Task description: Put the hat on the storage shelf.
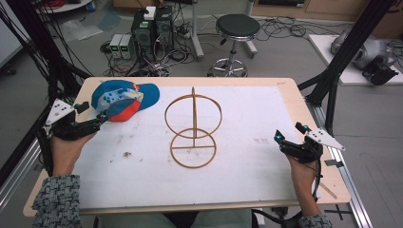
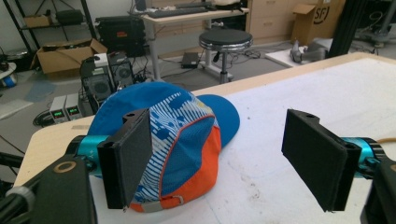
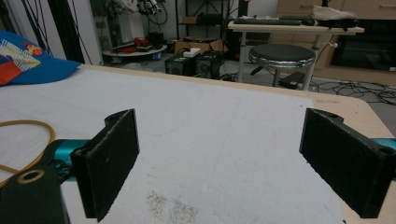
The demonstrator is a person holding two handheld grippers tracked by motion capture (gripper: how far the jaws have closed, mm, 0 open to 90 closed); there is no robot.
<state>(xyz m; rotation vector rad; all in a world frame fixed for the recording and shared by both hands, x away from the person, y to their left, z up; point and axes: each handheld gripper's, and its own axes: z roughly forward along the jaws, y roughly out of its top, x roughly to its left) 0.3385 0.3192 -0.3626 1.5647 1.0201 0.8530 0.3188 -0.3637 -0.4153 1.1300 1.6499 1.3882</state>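
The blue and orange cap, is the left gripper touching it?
Cannot tell. In the left gripper view the open left gripper has one jaw overlapping the blue and orange cap, with no plain contact or gap; the high view shows them meeting too.

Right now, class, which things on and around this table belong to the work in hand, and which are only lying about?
In hand:
- blue and orange patterned cap
- left gripper, open beside it
- wooden ring stand

Lying about:
- black round stool
- right gripper, open over bare table
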